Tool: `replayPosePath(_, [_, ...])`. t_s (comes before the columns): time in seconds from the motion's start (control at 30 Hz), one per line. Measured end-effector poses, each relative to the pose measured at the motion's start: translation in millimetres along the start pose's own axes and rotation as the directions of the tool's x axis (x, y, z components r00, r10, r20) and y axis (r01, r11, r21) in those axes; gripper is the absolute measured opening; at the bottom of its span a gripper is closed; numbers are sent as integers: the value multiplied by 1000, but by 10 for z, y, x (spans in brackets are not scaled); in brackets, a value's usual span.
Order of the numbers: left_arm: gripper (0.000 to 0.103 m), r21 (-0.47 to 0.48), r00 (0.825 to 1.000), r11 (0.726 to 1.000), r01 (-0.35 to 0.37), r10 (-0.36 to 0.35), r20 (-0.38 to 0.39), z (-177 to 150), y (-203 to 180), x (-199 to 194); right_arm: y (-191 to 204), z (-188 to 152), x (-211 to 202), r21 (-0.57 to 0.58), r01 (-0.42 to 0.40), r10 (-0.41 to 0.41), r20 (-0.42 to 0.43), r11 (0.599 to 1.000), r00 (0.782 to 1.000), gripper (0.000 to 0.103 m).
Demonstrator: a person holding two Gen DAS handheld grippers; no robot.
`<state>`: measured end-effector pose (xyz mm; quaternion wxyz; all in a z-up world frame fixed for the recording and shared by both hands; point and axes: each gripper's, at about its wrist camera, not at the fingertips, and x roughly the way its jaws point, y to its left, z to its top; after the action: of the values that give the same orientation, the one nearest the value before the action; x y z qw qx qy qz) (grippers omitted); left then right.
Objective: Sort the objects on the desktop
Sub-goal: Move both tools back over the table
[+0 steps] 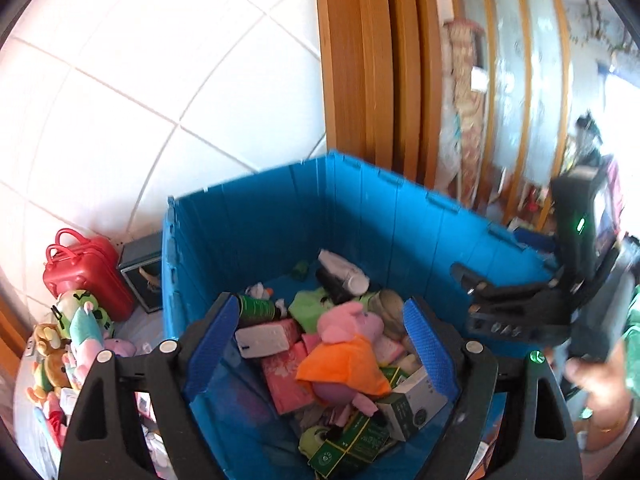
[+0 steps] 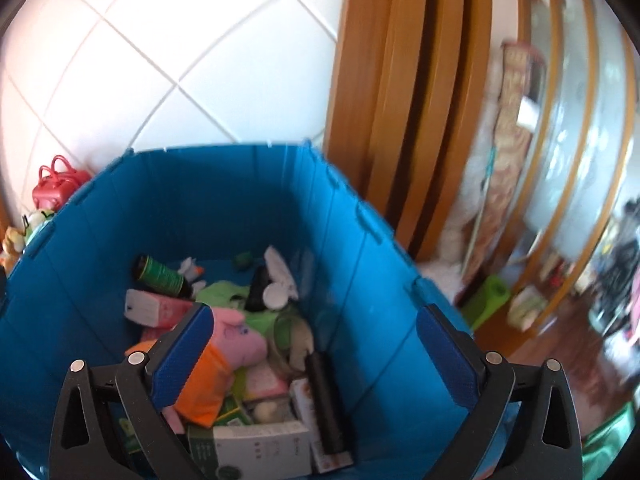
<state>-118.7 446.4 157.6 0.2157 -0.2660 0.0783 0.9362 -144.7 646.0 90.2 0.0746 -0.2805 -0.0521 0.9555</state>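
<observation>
Both hand-held grippers hang above the blue bin [image 2: 224, 208], pointing down into it. The right hand-held gripper [image 2: 316, 354] is released, its blue pads wide apart with nothing between them. A black cylinder [image 2: 326, 404] lies in the bin just below, at about 6 o'clock from its middle; the pink pig plush [image 2: 236, 340] is at 9 o'clock. The left hand-held gripper [image 1: 320, 346] is also released, and the same plush [image 1: 352, 344] lies below its pads.

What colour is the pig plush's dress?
Orange; the pig plush itself is pink. Clearest in the left wrist view.
</observation>
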Motion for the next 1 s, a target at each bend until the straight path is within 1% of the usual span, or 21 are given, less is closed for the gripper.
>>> replayPosePath(0.07, [85,-37,999,999,7,-6,44,-51,144,-155,114,-14,-175,-8,-8,8,54,1000,998,103])
replayPosePath(0.17, [85,-95,996,995,8,0,86,-159,391,-327,297,3,-455,-2,-10,11,123,1000,992,103])
replayPosePath(0.27, [85,-156,994,988,0,16,105,-306,646,-438,511,3,-754,5,-20,19,193,1000,981,103])
replayPosePath(0.33, [85,-183,994,983,-2,22,108,-415,797,-490,623,4,-895,10,-47,43,225,999,973,103])
replayPosePath(0.4, [85,-206,993,978,-27,51,109,-546,950,-542,774,-9,-1056,20,-91,82,257,996,963,103])
replayPosePath(0.53, [85,-228,987,968,-106,130,91,-813,1274,-626,1111,7,-1300,34,-171,153,309,985,939,103])
replayPosePath(0.6, [85,-233,988,965,-118,138,69,-971,1488,-669,1309,20,-1398,38,-199,175,329,979,928,103])
replayPosePath(0.7, [85,-258,989,956,-142,149,6,-1280,1900,-707,1611,16,-1523,29,-225,200,355,974,913,103])
replayPosePath(0.8, [85,-287,978,935,-208,199,-61,-1627,2347,-766,1998,-14,-1599,-19,-242,232,368,970,900,103])
replayPosePath(0.87, [85,-294,965,920,-261,238,-111,-1880,2647,-792,2287,-67,-1631,-59,-250,254,357,967,899,103])
replayPosePath(0.93, [85,-291,946,902,-317,279,-167,-2141,2907,-802,2574,-137,-1634,-98,-264,281,337,960,899,103])
replayPosePath(1.0, [85,-283,915,879,-382,318,-249,-2414,3182,-775,2849,-232,-1587,-135,-273,302,303,952,904,103])
